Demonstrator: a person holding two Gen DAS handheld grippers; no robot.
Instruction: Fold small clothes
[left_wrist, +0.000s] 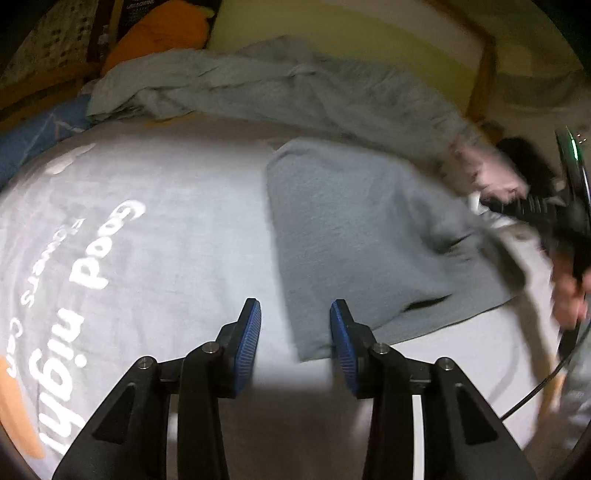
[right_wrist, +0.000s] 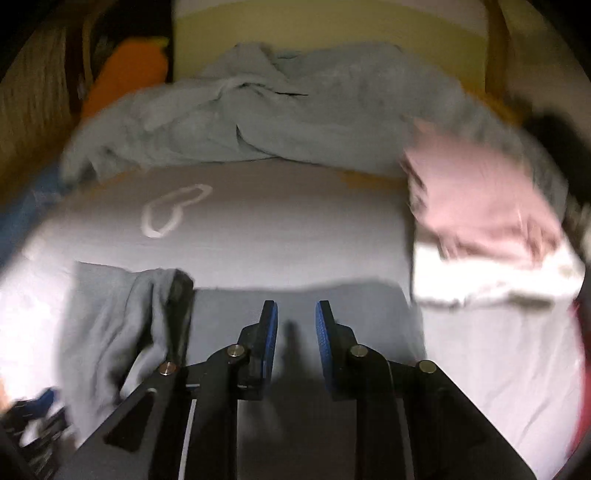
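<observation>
A small grey garment (left_wrist: 369, 240) lies flat on the pale sheet (left_wrist: 166, 221). In the left wrist view my left gripper (left_wrist: 295, 304) hovers over its near left edge, open, blue pads apart with nothing pinched. In the right wrist view the same grey garment (right_wrist: 369, 314) spreads under my right gripper (right_wrist: 297, 304). Its jaws stand a narrow gap apart with nothing between them. The garment's left part (right_wrist: 122, 325) is rumpled and turned over. My right gripper (left_wrist: 554, 218) also shows blurred at the right edge of the left wrist view, in a hand.
A crumpled blue-grey blanket (right_wrist: 295, 110) fills the back of the bed. A pink cloth (right_wrist: 480, 206) rests on a white folded stack (right_wrist: 480, 277) at the right. An orange cushion (left_wrist: 162, 37) lies at the back left. The sheet bears white "Good night" lettering (left_wrist: 92, 266).
</observation>
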